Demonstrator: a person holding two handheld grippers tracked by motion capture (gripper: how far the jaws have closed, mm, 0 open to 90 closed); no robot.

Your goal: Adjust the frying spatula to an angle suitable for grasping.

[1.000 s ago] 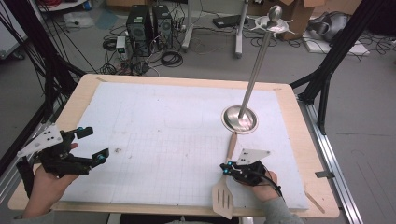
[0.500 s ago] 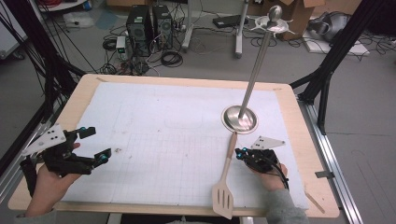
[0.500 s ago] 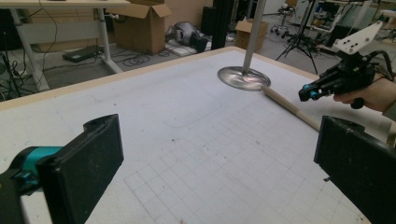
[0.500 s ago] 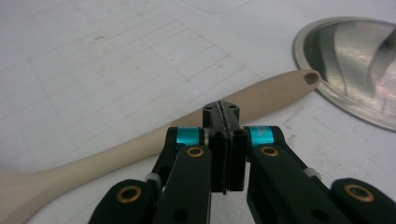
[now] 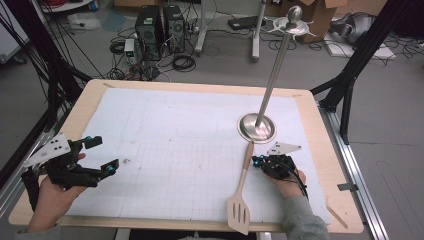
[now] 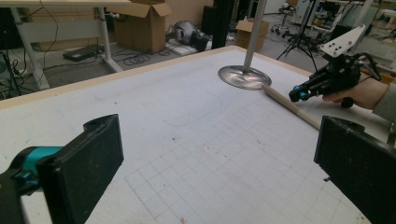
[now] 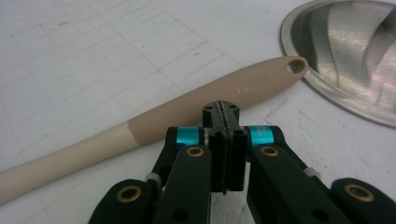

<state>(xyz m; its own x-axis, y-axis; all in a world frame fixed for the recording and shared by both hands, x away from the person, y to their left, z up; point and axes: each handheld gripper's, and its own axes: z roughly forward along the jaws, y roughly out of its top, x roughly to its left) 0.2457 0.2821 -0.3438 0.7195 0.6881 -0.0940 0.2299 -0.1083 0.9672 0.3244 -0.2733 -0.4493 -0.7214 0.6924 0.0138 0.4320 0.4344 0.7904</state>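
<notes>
Spatula point(image 5: 242, 186) flat on the bench point(image 5: 320, 150), handle tip just beside the stand base point(image 5: 256, 127) — right gripper point(image 7: 223, 112) fingers pressed together beside the handle, left gripper point(image 5: 102, 156) fingers wide: risk of nudging, not gripping, unless reopened.

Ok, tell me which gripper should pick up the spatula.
Right. The right gripper, fingers shut and empty, sits just beside the spatula handle near the stand base. The left gripper, though open, is across the table.

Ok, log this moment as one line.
left gripper: open, idle | right gripper: shut, empty, beside spatula handle | spatula: flat on mat, tip near stand base
</notes>
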